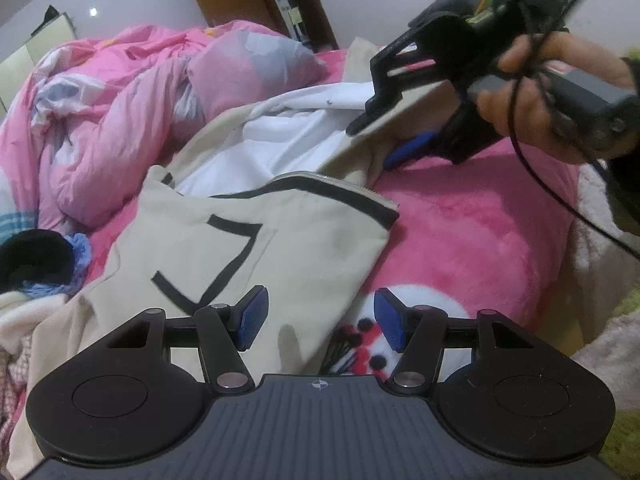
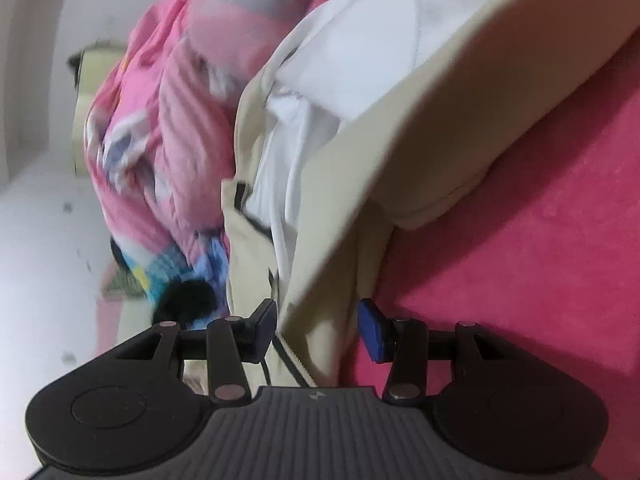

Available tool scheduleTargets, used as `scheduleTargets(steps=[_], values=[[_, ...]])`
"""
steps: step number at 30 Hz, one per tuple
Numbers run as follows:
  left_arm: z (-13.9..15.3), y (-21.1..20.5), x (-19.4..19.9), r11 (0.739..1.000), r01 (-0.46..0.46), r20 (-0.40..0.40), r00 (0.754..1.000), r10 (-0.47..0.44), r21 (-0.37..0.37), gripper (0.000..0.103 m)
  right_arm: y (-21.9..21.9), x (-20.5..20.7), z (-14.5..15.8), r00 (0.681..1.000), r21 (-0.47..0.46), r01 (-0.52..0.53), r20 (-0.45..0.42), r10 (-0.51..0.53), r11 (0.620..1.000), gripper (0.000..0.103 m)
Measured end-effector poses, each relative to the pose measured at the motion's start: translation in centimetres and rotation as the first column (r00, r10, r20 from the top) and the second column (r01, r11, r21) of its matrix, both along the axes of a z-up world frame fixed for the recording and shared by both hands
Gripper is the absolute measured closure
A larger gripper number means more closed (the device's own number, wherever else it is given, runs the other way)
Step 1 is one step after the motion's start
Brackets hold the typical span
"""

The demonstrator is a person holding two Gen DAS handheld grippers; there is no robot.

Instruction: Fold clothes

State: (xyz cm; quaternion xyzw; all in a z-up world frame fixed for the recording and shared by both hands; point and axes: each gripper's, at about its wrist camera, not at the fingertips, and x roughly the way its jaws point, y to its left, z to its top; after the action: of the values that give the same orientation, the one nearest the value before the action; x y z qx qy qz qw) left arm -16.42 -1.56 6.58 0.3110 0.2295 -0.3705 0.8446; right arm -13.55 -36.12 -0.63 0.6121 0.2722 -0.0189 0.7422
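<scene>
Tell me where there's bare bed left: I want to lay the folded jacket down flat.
The pink blanket lies bare right of the beige jacket, from its zipper edge out to the bed's right side. The left is crowded: the rumpled pink quilt, a black and blue item, more cloth below it.

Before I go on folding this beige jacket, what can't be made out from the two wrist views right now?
- Left wrist view: the near part of the beige jacket is hidden behind the left gripper.
- Left wrist view: the far side of the jacket's white lining is covered by the right gripper and the hand.
- Right wrist view: motion blur smears the pink quilt; the jacket's top is cut off by the frame edge.
- Neither view shows the sleeves laid out.
</scene>
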Motion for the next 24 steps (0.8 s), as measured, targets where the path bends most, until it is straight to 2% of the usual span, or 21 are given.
scheduleTargets(steps=[1, 3, 4, 5, 7, 12, 14, 15, 16, 17, 18, 20, 22, 24], values=[[0.0, 0.2, -0.2, 1.0, 0.01, 0.0, 1.0, -0.01, -0.001, 0.044, -0.1, 0.3, 0.1, 1.0, -0.004, 0.009, 0.013, -0.009, 1.0, 0.056], [-0.2, 0.0, -0.5, 0.999, 0.041, 0.01, 0.999, -0.041, 0.004, 0.044, -0.4, 0.9, 0.1, 0.999, -0.011, 0.022, 0.038, -0.021, 1.0, 0.065], [-0.3, -0.4, -0.7, 0.998, 0.061, 0.022, 0.998, -0.061, 0.012, 0.044, -0.6, 1.3, -0.1, 0.998, -0.006, 0.037, 0.041, -0.037, 0.999, 0.078], [-0.5, -0.7, -0.9, 0.997, 0.08, 0.033, 0.996, -0.081, 0.02, 0.044, -0.9, 1.6, -0.3, 0.998, 0.0, 0.054, 0.043, -0.054, 0.999, 0.099], [-1.0, -1.8, -1.0, 0.992, 0.118, 0.05, 0.992, -0.12, 0.038, 0.044, -1.4, 1.1, -0.4, 0.995, 0.006, 0.082, 0.06, -0.082, 0.997, 0.101], [-2.3, -4.0, -0.8, 0.982, 0.184, 0.071, 0.98, -0.188, 0.051, 0.046, -1.1, -2.1, 1.6, 0.99, -0.094, 0.081, 0.121, -0.069, 0.992, 0.101], [-2.7, -4.5, -0.6, 0.981, 0.187, 0.091, 0.977, -0.191, 0.052, 0.053, -1.2, -4.1, 1.9, 0.989, -0.113, 0.087, 0.127, -0.072, 0.99, 0.101], [-2.9, -4.7, -0.4, 0.983, 0.178, 0.096, 0.979, -0.182, 0.051, 0.063, -1.3, -5.0, 1.9, 0.989, -0.118, 0.09, 0.125, -0.075, 0.989, 0.101], [-3.1, -4.8, -0.2, 0.985, 0.167, 0.099, 0.98, -0.171, 0.049, 0.066, -1.4, -5.7, 1.4, 0.99, -0.107, 0.097, 0.113, -0.085, 0.989, 0.101], [-3.2, -5.0, -0.1, 0.987, 0.156, 0.102, 0.982, -0.16, 0.048, 0.075, -1.6, -6.3, 0.9, 0.99, -0.094, 0.105, 0.1, -0.095, 0.99, 0.101], [-3.2, -5.0, 0.2, 0.99, 0.139, 0.092, 0.986, -0.141, 0.033, 0.088, -1.8, -6.9, 0.3, 0.991, -0.081, 0.113, 0.086, -0.106, 0.99, 0.101], [-2.5, -4.7, 0.8, 0.995, 0.095, 0.051, 0.994, -0.094, -0.013, 0.096, -1.8, -7.3, -0.8, 0.99, -0.05, 0.12, 0.074, -0.116, 0.992, 0.101], [-1.1, -3.9, 1.4, 0.994, 0.052, -0.012, 0.999, -0.053, -0.095, 0.1, -1.9, -7.4, -0.9, 0.991, -0.058, 0.118, 0.077, -0.114, 0.991, 0.101], [0.8, -2.6, 2.0, 0.982, -0.005, -0.077, 0.997, -0.01, -0.188, 0.101, -2.2, -7.9, -0.5, 0.99, -0.073, 0.109, 0.097, -0.102, 0.991, 0.101]])
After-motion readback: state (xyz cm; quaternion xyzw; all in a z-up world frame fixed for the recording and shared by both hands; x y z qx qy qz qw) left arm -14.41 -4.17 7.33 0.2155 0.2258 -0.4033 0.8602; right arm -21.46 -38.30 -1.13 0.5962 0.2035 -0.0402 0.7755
